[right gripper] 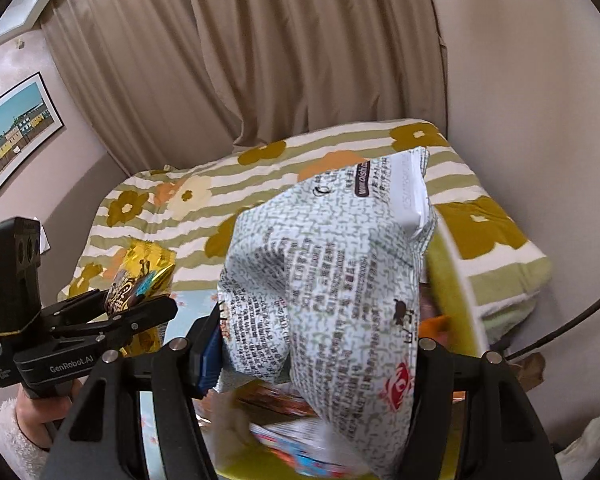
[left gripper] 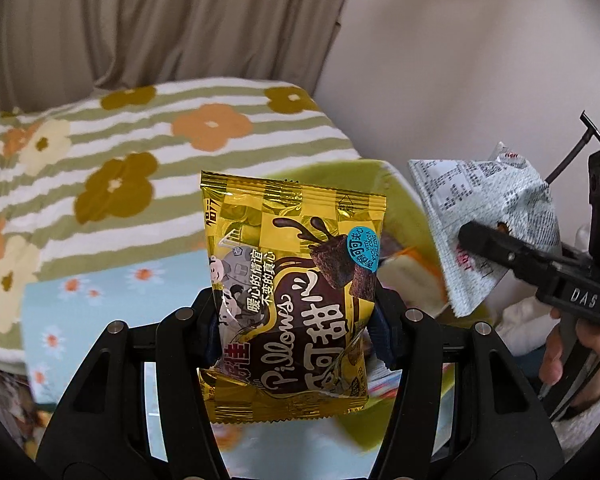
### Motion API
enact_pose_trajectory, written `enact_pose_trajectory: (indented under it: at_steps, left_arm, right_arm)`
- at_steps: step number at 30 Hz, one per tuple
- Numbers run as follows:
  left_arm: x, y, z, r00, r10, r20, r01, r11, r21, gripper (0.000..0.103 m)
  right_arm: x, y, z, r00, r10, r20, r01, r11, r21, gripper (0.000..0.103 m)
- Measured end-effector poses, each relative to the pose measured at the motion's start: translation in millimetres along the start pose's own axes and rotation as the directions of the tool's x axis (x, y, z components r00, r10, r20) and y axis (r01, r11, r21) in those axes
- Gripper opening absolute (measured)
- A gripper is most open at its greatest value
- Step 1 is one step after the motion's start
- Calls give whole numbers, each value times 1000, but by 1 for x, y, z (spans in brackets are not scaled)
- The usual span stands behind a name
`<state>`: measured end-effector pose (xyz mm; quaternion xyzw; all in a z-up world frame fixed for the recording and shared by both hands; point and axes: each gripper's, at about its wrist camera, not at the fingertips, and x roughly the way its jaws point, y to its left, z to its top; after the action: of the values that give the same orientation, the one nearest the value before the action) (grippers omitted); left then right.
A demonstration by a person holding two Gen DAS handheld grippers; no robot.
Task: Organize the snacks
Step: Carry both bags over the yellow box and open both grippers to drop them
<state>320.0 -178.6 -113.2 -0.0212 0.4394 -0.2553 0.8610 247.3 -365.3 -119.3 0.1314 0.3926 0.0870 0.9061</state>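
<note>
The left gripper [left gripper: 296,320] is clamped on a glossy gold foil snack packet [left gripper: 292,288], a flat rectangular pouch with crimped, saw-toothed seals at top and bottom, a brown chocolate swirl and small square pillow-shaped pieces printed on its crinkled face; the blue-padded fingers [left gripper: 382,336] press its lower sides, so it stands upright in the air above the bedding. The right gripper [right gripper: 316,356] is closed on a larger puffy bag [right gripper: 332,276], pale matte film printed all over with fine dark text like newsprint, creased into soft angular folds, with a red logo near its lower edge; it tilts to the right. Beneath both lies a lime-green tray [left gripper: 404,216] with a smooth curved rim, holding blurred colourful wrappers. Behind, a soft quilt [left gripper: 112,160] carries green and white stripes with rounded ochre and orange flowers. Heavy beige curtains [right gripper: 280,60] hang in deep vertical pleats, and a framed picture [right gripper: 16,136] hangs on the wall.
</note>
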Motion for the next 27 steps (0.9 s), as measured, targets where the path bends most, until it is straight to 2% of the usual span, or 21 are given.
enact_pose_trajectory:
  at_steps: [4,9,10,11,12,13,14,16,22,27]
  left_arm:
    - [26,-28,5,999,-7,-40,7,1000,-6,54]
    - [63,-51,11,993,31,-117,-28,999,30,56]
    - [70,-55,11,990,38,-138,-33,999,38,61]
    - [81,-57,11,984,58,-168,-51,998,47,76]
    - [87,-59,11,980,76,-184,-67,996,57,85]
    - [91,-59,10,977,89,-193,-77,995,68,98]
    - [94,-61,9,975,94,-201,-79,994,79,101]
    - [95,-60,6,972,90,-215,-72,993,90,101]
    - [77,-55,-6,965,145,-219,-121,986,118,101]
    - [57,-49,-11,974,152,-168,-131,983,130,101]
  right_arm:
    - [-2,-25,-1,1000,2,-20,-1,1000,16,60]
    - [-1,-56,-1,999,23,-31,-21,997,70,60]
    - [0,-58,0,999,19,-34,-16,997,77,60]
    - [2,-60,0,999,18,-40,-14,996,85,60]
    - [4,-62,-2,999,20,-45,-16,996,92,60]
    - [6,-63,-3,998,20,-53,-15,995,99,60]
    - [7,-66,-2,998,20,-58,-14,995,100,60]
    - [9,-71,-3,997,18,-69,-11,995,97,60]
    - [14,-72,-6,995,28,-99,-19,996,89,60]
    - [25,-62,-2,991,43,-124,-36,998,58,60]
